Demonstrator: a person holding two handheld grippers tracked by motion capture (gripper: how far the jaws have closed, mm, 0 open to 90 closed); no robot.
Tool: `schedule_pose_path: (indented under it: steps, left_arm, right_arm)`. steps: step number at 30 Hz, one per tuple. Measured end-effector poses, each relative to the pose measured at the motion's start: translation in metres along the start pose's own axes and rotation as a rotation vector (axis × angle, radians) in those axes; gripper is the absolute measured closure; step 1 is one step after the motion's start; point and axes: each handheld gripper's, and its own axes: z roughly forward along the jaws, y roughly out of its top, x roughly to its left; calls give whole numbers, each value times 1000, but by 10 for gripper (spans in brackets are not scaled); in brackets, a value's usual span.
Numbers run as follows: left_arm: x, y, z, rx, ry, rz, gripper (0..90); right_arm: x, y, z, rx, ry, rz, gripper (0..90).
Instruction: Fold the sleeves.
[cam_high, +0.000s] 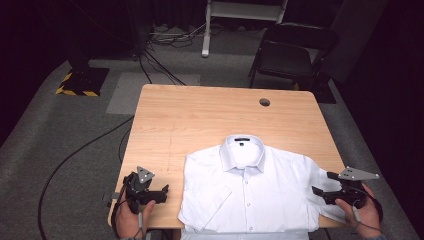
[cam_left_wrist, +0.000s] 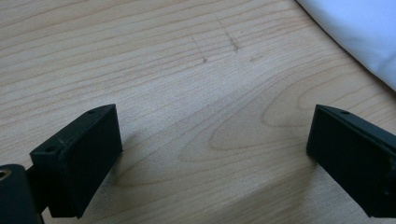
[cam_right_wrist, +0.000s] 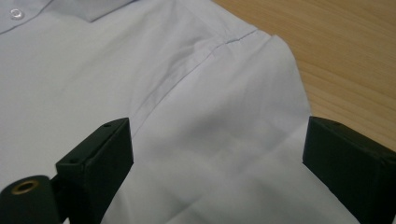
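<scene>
Because it is thin woven cotton, the white shirt (cam_high: 250, 190) should handle as light, limp and easily creased; only its collar (cam_high: 243, 145) looks stiffened. It lies face up and buttoned along the near edge of the tabletop (cam_high: 200, 115), its hem hanging over that edge. Seams and the sleeve edge give the firmest hold. The right gripper (cam_high: 320, 192) hovers with jaws apart over the short sleeve (cam_right_wrist: 243, 116) near the right edge, straddling the shoulder seam. The left gripper (cam_high: 162, 192), jaws also spread and empty, sits above bare pale woodgrain by the near left corner, just beside the cloth.
</scene>
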Motion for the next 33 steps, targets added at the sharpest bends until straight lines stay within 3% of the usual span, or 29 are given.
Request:
schedule_pose_path:
  steps: [5,10,24,33]
  left_arm:
    - [0,0,0,0,0,0,34]
    - [0,0,0,0,0,0,35]
    - [0,0,0,0,0,0,35]
    - [0,0,0,0,0,0,35]
  right_arm:
    - [4,9,-10,-6,-19,-18,83]
    - [5,17,-20,-25,-9,-33,84]
    - [-10,31,-49,-94,-49,-33,84]
    - [-22,29,-56,-85,-82,-13,97]
